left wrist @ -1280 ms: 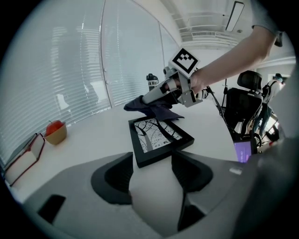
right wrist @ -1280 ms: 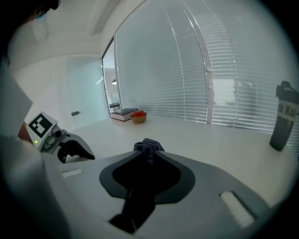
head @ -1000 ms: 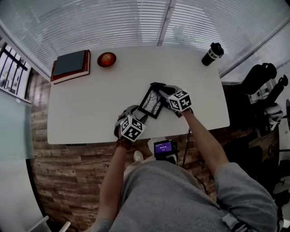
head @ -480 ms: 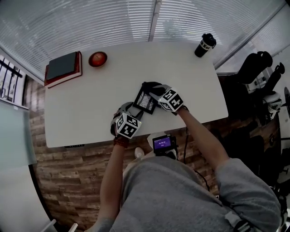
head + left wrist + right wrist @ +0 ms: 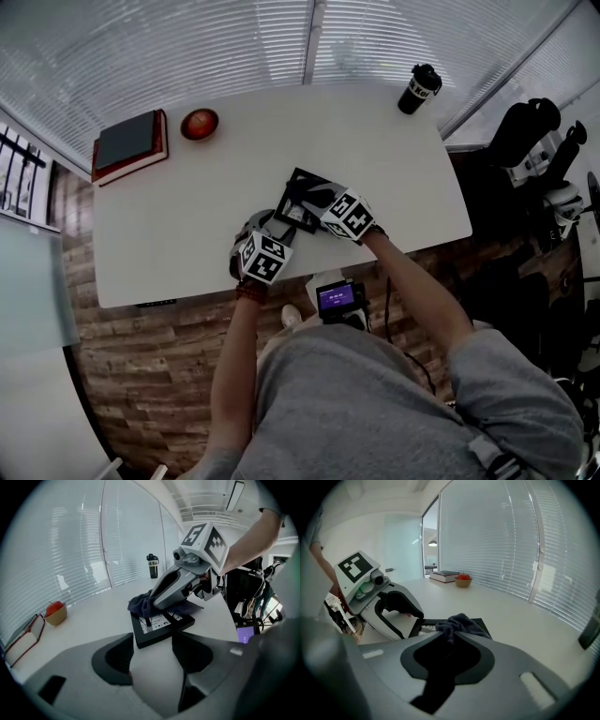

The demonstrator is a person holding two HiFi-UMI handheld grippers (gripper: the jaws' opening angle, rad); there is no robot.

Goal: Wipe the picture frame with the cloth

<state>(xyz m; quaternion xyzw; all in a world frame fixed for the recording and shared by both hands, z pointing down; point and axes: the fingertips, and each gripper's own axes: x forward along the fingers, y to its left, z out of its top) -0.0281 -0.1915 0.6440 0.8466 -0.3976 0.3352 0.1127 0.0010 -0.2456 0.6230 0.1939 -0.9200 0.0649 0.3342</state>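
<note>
Both forearms reach in from the near edge of the table (image 5: 187, 216), each gripper tilted down toward its middle. The left gripper (image 5: 152, 641) hangs low with its jaws apart, clamped on nothing; the near corner of the single picture frame (image 5: 161, 625) lies just at their tips. That frame lies flat close to the near edge, between the two grippers. The right gripper (image 5: 452, 637) slants in from the right, and its jaws, which have just been closing, pinch the one dark cloth (image 5: 459, 623), bunched on the frame's face. Far left lie one book (image 5: 131, 141) and one bowl (image 5: 199, 124) holding an apple; far right stands one dark cup (image 5: 418, 89).
</note>
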